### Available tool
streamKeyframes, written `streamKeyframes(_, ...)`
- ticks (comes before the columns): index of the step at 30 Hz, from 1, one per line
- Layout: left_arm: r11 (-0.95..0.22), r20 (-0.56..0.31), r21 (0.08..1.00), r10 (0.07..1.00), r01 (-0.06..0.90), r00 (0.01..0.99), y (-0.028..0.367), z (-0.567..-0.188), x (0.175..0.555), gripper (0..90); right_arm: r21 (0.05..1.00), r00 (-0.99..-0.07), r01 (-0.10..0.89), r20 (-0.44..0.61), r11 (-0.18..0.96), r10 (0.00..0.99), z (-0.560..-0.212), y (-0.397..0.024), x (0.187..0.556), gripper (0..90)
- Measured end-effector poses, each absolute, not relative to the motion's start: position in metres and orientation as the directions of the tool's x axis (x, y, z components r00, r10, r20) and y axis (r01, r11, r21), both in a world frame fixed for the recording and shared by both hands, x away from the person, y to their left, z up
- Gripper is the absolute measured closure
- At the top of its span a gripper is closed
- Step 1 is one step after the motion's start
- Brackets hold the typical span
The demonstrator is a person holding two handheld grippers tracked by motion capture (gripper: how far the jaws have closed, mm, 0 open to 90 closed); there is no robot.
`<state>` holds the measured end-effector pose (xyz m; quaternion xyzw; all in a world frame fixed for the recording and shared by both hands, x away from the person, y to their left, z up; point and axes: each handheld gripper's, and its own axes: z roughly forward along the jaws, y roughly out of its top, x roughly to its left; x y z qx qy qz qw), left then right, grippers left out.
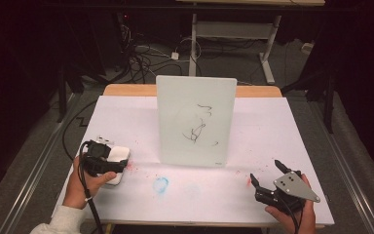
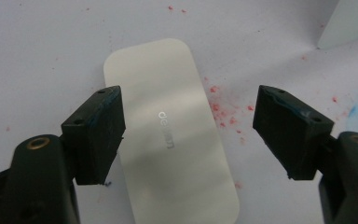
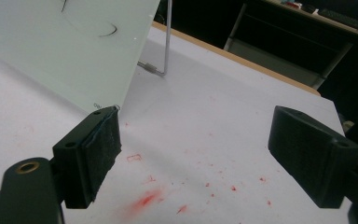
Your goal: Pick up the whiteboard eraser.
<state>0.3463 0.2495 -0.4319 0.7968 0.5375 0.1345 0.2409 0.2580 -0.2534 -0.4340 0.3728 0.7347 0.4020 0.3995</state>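
A frosted glass board (image 1: 196,121) stands upright mid-table on a wire stand (image 3: 164,65), with black scribbles (image 1: 197,127) on its face. Its lower corner (image 3: 74,51) appears in the right gripper view. A white rounded eraser block (image 2: 170,130) lies flat at the table's left (image 1: 119,163). My left gripper (image 2: 189,133) hovers over it, open, jaws on either side and apart from it. My right gripper (image 1: 269,176) is open near the front right edge, with nothing between its jaws (image 3: 196,158).
The table is covered in white paper (image 1: 263,126) with red marker smudges (image 3: 147,198) and a blue smear (image 1: 160,184). A wooden table edge (image 1: 126,89) shows at the back. Beyond it are cables and another desk's legs on the floor.
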Motion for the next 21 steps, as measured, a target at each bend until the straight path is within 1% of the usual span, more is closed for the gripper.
streamKeyframes(3,-0.301,-0.021,0.513,0.932,0.804,0.363,0.252,-0.435,0.349,24.3,0.887,-0.403,0.235,-0.283,0.397,0.87,-0.435,-0.253,0.258,17.2)
streamKeyframes(4,-0.275,-0.068,0.515,0.931,0.812,0.358,0.256,-0.438,0.351,24.2,0.887,-0.404,0.235,-0.282,0.397,0.87,-0.435,-0.254,0.258,17.2)
streamKeyframes(8,-0.28,-0.086,0.494,0.926,0.823,0.367,0.253,-0.446,0.354,23.8,0.886,-0.405,0.242,-0.279,0.396,0.871,-0.436,-0.254,0.259,17.2)
streamKeyframes(9,-0.284,-0.077,0.495,0.927,0.821,0.367,0.253,-0.447,0.355,19.2,0.885,-0.405,0.243,-0.28,0.398,0.87,-0.436,-0.254,0.26,17.2)
streamKeyframes(12,-0.274,-0.068,0.498,0.934,0.823,0.351,0.253,-0.448,0.356,22.0,0.881,-0.411,0.241,-0.288,0.407,0.865,-0.436,-0.253,0.26,17.2)
streamKeyframes(14,-0.276,-0.061,0.472,0.937,0.838,0.343,0.255,-0.455,0.359,22.1,0.881,-0.412,0.241,-0.287,0.407,0.865,-0.437,-0.252,0.26,17.3)
streamKeyframes(17,-0.268,-0.089,0.463,0.934,0.845,0.345,0.258,-0.46,0.363,19.0,0.878,-0.415,0.245,-0.289,0.412,0.863,-0.437,-0.252,0.26,17.5)
streamKeyframes(19,-0.273,-0.095,0.455,0.932,0.848,0.351,0.258,-0.462,0.364,19.4,0.876,-0.417,0.242,-0.293,0.416,0.86,-0.437,-0.252,0.261,17.7)
streamKeyframes(21,-0.279,-0.09,0.447,0.931,0.85,0.353,0.256,-0.464,0.365,21.9,0.873,-0.418,0.249,-0.294,0.419,0.86,-0.438,-0.251,0.26,17.7)
